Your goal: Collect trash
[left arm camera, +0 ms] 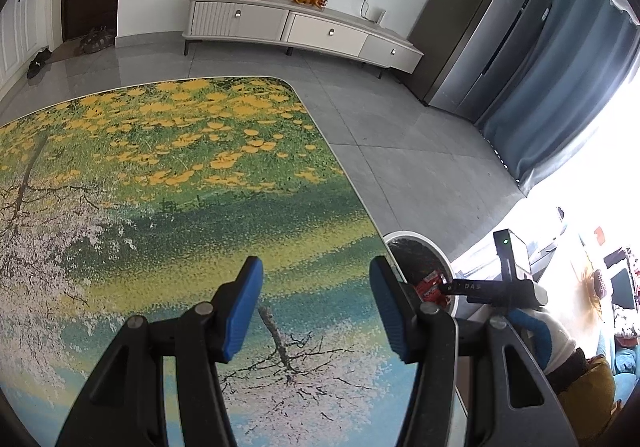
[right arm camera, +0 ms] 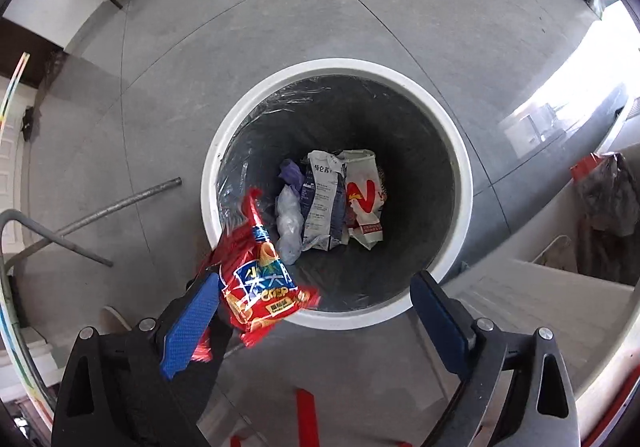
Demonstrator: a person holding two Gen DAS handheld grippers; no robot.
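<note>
Now the right gripper (right arm camera: pixel 316 301) hangs over the white bin (right arm camera: pixel 466 183) with its jaws spread wide, the red snack wrapper (right arm camera: pixel 260 279) lying loose against one blue pad above the rim, while the left gripper (left arm camera: pixel 316 307) stands half-open and empty over the flowered table (left arm camera: pixel 180 175).

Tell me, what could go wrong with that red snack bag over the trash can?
The red snack bag lies against the left pad of the open right gripper, so it might stick there instead of dropping. It also hangs over the near rim of the white trash can, not the middle, so it could catch the rim and land on the floor.
</note>
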